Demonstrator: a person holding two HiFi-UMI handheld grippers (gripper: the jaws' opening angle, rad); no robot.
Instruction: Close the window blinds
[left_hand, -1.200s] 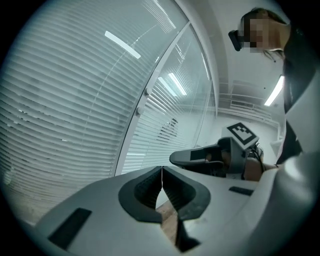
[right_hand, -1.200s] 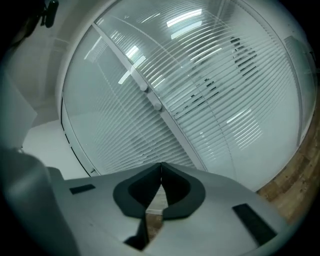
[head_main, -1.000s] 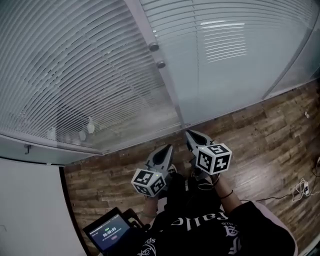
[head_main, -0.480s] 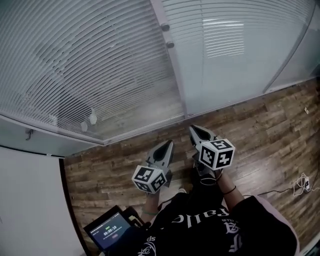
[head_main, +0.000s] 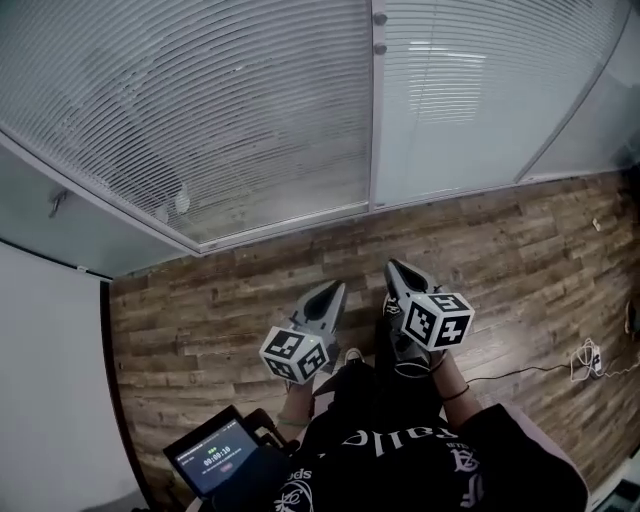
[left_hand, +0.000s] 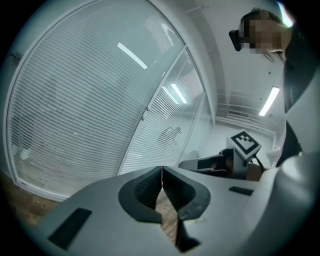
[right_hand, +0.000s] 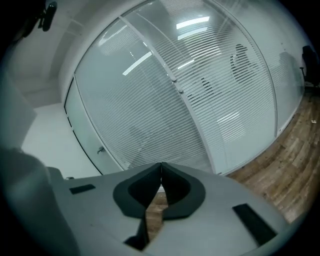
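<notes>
White slatted blinds hang behind a glass wall across the top of the head view, with two small round knobs on the upright frame between panes. My left gripper and right gripper hover side by side over the wooden floor, pointing at the wall and well short of it. Both are shut with nothing between the jaws. In the left gripper view the closed tips face the blinds, and the right gripper shows beside them. The right gripper view has its shut tips below the blinds and knobs.
A tablet sits at the person's lower left. A white wall and a glass door with a small handle bound the left side. A loose cable lies on the wooden floor at the right.
The glass wall and its knobs have slid up and right in the head view, showing more floor before it. Both grippers sit slightly lower and stay shut.
</notes>
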